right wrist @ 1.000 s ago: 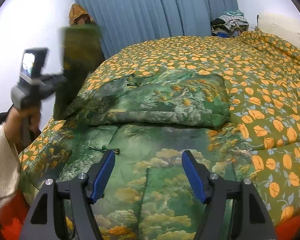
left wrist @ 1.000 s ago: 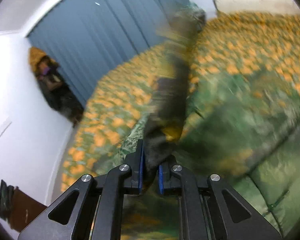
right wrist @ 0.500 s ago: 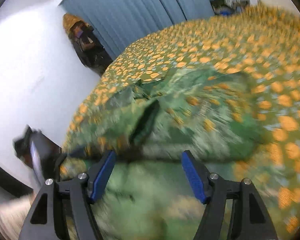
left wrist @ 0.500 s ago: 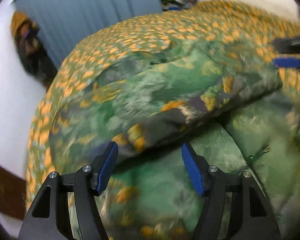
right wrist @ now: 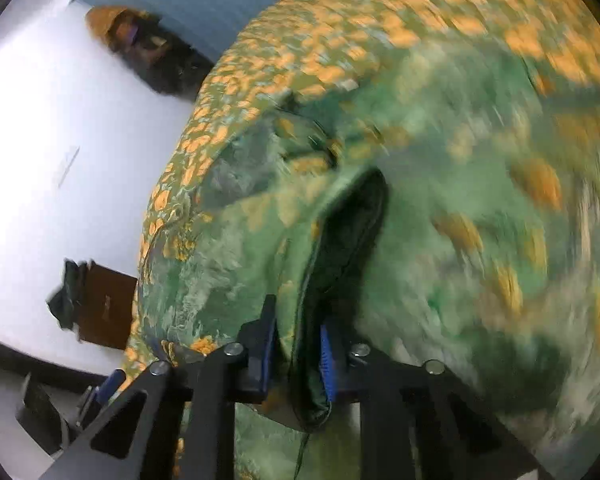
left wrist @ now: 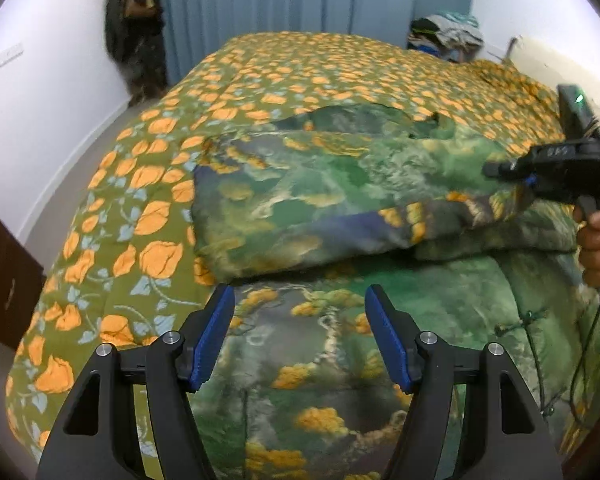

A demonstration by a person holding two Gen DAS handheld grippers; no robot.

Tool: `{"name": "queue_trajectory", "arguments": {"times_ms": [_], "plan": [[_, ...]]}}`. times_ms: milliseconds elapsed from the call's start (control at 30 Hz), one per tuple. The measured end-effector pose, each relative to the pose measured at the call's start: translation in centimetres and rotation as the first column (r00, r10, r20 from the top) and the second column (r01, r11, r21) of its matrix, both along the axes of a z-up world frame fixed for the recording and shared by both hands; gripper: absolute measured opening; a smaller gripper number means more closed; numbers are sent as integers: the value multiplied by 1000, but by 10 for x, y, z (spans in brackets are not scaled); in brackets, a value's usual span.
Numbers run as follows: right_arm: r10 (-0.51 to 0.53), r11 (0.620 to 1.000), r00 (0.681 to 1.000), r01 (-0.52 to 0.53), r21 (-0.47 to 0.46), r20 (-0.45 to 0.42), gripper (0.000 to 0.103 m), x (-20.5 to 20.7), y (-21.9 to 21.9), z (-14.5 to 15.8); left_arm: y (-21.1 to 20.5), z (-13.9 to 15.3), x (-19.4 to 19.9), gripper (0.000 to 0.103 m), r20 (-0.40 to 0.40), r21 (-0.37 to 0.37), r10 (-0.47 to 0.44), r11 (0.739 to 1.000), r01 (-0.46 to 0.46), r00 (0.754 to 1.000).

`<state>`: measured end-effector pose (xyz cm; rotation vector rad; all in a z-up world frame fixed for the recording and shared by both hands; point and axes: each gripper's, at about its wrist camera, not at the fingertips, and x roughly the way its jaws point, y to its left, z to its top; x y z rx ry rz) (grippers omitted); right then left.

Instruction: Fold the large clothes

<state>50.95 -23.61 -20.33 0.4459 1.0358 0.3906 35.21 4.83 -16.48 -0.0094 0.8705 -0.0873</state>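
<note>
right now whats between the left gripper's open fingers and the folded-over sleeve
In the left wrist view, only the green garment's lower panel lies between the left gripper and the folded sleeve.

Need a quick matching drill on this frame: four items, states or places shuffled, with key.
Things:
1. left gripper
2. right gripper
3. green garment
4. clothes pile

States or places:
A. shut on fabric
B. far corner, past the bed
C. open, holding nothing
D. on the orange-flowered bedspread

Pairs: 1-C, 2-A, 3-D, 4-B
</note>
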Motion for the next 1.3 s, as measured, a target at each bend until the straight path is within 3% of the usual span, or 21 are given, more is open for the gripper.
{"name": "queue_trajectory", "arguments": {"times_ms": [133, 233, 267, 367, 433, 567, 633, 733, 867, 1100, 1167, 1300], "plan": [[3, 997, 992, 7, -71, 130, 15, 22, -1, 33, 8, 4, 3, 70, 14, -13, 22, 1000, -22, 1000], [0, 992, 996, 11, -126, 90, 15, 28, -3, 18, 10, 6, 10, 70, 11, -24, 24, 999, -24, 1000], [0, 988, 999, 7, -157, 42, 15, 29, -2, 0, 12, 7, 14, 70, 6, -38, 27, 999, -27, 1000], [4, 973, 1000, -4, -230, -1, 37, 21, -3, -26, 17, 12, 29, 70, 5, -74, 40, 996, -39, 999], [11, 960, 999, 4, -279, 51, 48, 11, -2, -19, 20, 15, 41, 71, 18, -87, 46, 995, -45, 999], [28, 925, 966, 73, -373, 258, 48, -7, 2, 25, 13, 9, 76, 70, 12, -89, 5, 996, -4, 1000], [114, 937, 946, 0, -351, 303, 48, -10, 12, 37, 4, -2, 89, 68, -11, -76, -37, 996, 36, 999], [234, 932, 942, -146, -332, 241, 48, 2, 34, 22, -9, -31, 103, 64, -82, -7, -61, 998, 61, 995], [236, 906, 971, -202, -371, 47, 45, 22, 39, -37, -8, -53, 105, 64, -116, -15, -71, 997, 69, 991], [219, 914, 973, -179, -365, 72, 45, 22, 34, -51, -11, -49, 107, 64, -145, 1, -73, 997, 74, 987], [220, 916, 973, -179, -358, 75, 45, 22, 32, -50, -9, -35, 112, 64, -149, -36, -66, 997, 62, 987], [219, 918, 972, -175, -356, 87, 45, 19, 32, -52, -2, -21, 138, 70, -168, -188, -56, 982, 24, 984]]}}
